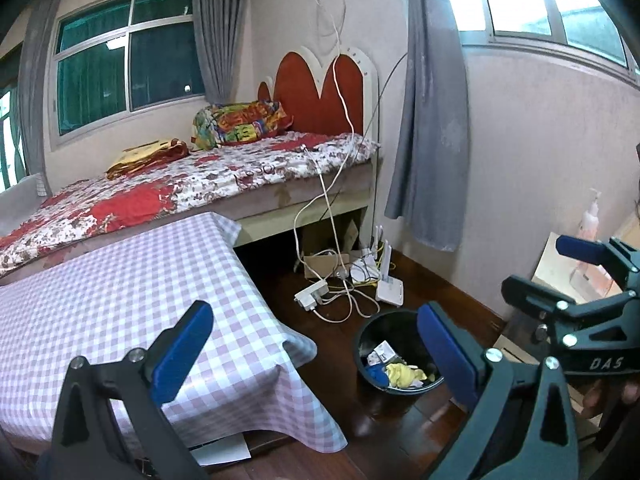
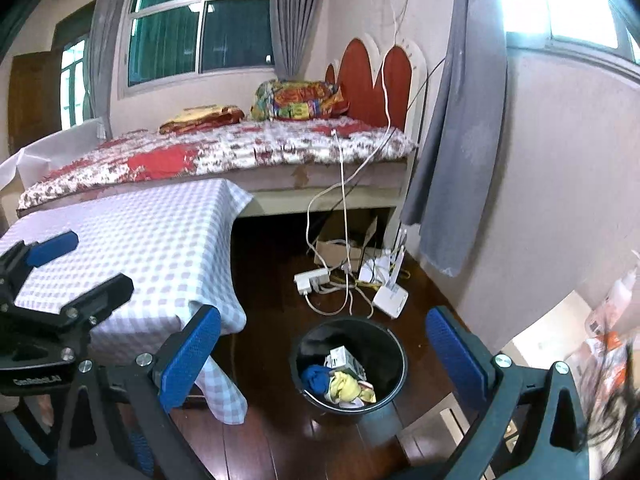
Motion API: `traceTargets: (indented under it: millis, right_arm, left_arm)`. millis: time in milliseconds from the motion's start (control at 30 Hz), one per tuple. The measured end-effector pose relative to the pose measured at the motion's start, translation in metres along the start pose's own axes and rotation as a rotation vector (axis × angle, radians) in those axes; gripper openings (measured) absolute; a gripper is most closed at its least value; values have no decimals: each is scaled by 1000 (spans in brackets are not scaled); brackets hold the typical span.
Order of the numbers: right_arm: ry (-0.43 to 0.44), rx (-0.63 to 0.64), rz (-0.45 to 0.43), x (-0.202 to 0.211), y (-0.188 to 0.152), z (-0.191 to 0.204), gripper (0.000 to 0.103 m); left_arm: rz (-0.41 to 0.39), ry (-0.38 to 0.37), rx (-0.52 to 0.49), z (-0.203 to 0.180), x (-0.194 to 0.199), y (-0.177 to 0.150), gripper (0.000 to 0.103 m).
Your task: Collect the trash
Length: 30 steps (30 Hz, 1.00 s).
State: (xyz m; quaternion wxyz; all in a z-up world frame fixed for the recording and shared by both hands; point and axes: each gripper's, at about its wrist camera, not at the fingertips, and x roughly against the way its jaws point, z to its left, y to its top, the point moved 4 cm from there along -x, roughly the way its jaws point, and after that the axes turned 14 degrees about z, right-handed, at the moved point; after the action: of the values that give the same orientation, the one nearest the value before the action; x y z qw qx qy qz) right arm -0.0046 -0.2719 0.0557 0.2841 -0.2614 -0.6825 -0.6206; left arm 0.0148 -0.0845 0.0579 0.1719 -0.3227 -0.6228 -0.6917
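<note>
— Where's the trash?

— In my black bin (image 2: 351,364), lower centre of the right view, on the dark floor (image 2: 280,440) beside the checked table (image 2: 140,248): yellow, blue and white scraps (image 2: 346,386).

— And your claws?

— My right gripper (image 2: 323,356) is spread wide, empty. My left gripper (image 1: 316,354) too, wide and holding nothing.

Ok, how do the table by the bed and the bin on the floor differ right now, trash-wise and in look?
The checked-cloth table has a bare top with no trash showing; the black bin already holds a blue rag, yellow cloth and a small carton. The table is rectangular, pale and draped; the bin is round, dark and open-topped. The table stands against the bed; the bin stands alone on the wooden floor. Both lie in front of both open grippers.
</note>
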Motion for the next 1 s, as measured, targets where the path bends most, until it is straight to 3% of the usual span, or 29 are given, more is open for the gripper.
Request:
traceTargets:
  millis: [267, 1000]
  right_arm:
    - [-1, 0, -28, 13, 3, 2, 103]
    - [12, 9, -29, 13, 1, 5, 103]
  left_arm:
    - [-29, -17, 0, -1, 13, 3, 103]
    - [-8, -24, 6, 0, 11, 0, 103]
